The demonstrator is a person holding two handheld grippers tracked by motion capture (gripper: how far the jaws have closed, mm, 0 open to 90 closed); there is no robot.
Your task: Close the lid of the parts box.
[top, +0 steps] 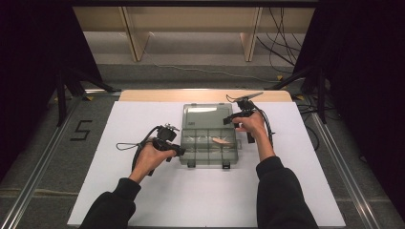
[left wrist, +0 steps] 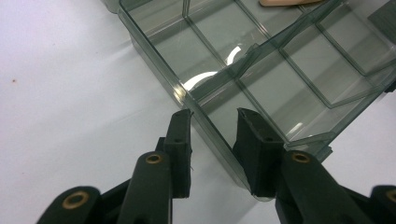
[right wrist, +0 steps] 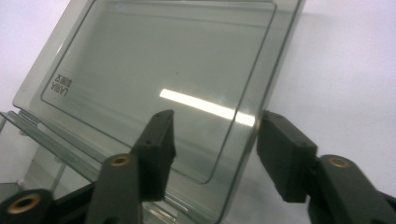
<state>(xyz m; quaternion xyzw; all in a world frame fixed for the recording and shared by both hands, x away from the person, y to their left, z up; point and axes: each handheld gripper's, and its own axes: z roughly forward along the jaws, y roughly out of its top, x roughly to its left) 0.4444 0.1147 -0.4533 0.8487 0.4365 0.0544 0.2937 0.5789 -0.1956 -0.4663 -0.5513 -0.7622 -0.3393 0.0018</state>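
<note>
Item: left gripper (left wrist: 212, 116), fingers (left wrist: 180, 149) parted astride the left wall of the clear compartment box (left wrist: 261, 79), apparently not pinching it. Box sits mid-surface (top: 143, 200) toward the far edge, lid (right wrist: 159, 79) swung open. Right gripper (right wrist: 212, 126): fingers straddle the lid's free edge, not yet clamped, contact hard to judge through glare. Risks: slick plastic slipping from a shallow bite; unpinned base skating or tipping; the pale piece (top: 222, 141) spilling from its compartment.

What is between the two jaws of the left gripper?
In the left gripper view, the clear box's side wall stands between the left gripper's jaws.
</note>
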